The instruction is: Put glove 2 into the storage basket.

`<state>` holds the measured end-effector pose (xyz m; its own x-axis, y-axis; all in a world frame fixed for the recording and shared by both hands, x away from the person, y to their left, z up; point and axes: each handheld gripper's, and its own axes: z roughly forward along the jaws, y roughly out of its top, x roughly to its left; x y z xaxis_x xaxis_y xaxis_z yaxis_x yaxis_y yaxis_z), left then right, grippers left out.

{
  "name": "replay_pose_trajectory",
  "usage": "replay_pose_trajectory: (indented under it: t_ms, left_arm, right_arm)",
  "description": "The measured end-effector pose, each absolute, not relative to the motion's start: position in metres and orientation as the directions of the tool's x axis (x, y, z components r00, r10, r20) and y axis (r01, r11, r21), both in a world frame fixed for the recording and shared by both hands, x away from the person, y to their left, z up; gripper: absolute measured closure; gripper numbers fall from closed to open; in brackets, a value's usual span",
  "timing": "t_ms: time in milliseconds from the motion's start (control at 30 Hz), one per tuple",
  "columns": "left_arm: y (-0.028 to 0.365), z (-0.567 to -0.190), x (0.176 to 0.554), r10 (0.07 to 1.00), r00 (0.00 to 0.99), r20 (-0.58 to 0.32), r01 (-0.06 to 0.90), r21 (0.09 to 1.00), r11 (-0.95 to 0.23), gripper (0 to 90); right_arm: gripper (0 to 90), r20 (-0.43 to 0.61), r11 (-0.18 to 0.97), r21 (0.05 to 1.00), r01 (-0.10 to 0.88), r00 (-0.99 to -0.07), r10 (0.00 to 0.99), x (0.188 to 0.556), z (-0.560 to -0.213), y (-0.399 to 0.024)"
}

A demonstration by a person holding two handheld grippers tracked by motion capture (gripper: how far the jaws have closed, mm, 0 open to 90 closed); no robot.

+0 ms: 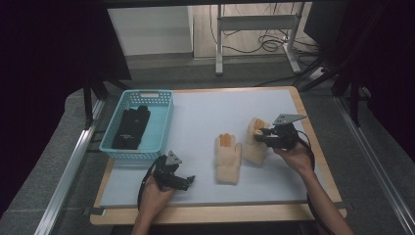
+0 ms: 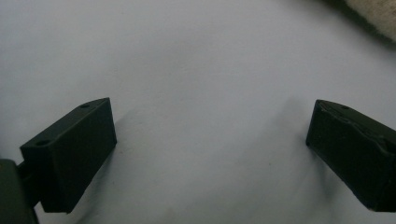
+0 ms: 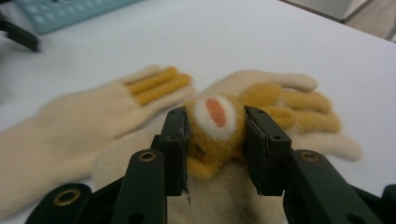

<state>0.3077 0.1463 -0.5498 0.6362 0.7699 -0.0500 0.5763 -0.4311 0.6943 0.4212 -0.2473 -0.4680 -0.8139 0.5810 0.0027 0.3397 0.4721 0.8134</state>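
Two cream gloves (image 1: 228,159) lie mid-frame; the right gripper (image 3: 215,140) pinches one's orange patch, seemingly for lifting, left gripper (image 2: 210,140) spread

Dim, soft overhead light — dark surroundings, faint shadows, blurry close-up gripper views.

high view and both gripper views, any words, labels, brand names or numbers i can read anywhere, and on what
None can be read.
Teal basket: a pale blank-looking label panel on its far rim, no lettering legible.
Black gloves in the basket: faint light marks, too small and blurred to read.
Cream gloves: no text; the right gripper pinches an orange, white and yellow fuzzy patch, not lettering.
Left gripper: plain black jaws, no marking.
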Motion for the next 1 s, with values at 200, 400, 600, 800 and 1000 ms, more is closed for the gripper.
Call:
replay_pose_trajectory:
  t_ms: [200, 400, 600, 800, 1000]
  left_arm:
    - [0.146, -0.550, 0.308, 0.770, 0.636, -0.050, 0.576, 0.695, -0.431, 1.9]
    - [0.146, -0.550, 0.308, 0.770, 0.636, -0.048, 0.575, 0.696, -0.431, 1.9]
    - [0.146, -0.550, 0.308, 0.771, 0.636, -0.048, 0.575, 0.696, -0.430, 1.9]
    - [0.146, -0.550, 0.308, 0.769, 0.637, -0.047, 0.574, 0.695, -0.434, 2.0]
    - [0.146, -0.550, 0.308, 0.770, 0.636, -0.048, 0.575, 0.695, -0.432, 2.0]
  right_arm:
    - [61.3, 0.027, 0.481, 0.819, 0.312, -0.859, 0.512, 0.398, -0.456, -0.225]
    - [61.1, 0.037, 0.520, 0.804, 0.288, -0.897, 0.441, 0.383, -0.458, -0.189]
    - [60.8, 0.016, 0.573, 0.776, 0.263, -0.917, 0.400, 0.379, -0.472, -0.156]
    - [59.6, 0.001, 0.606, 0.747, 0.274, -0.912, 0.410, 0.381, -0.492, -0.147]
    - [54.5, 0.013, 0.604, 0.744, 0.285, -0.910, 0.414, 0.383, -0.500, -0.146]
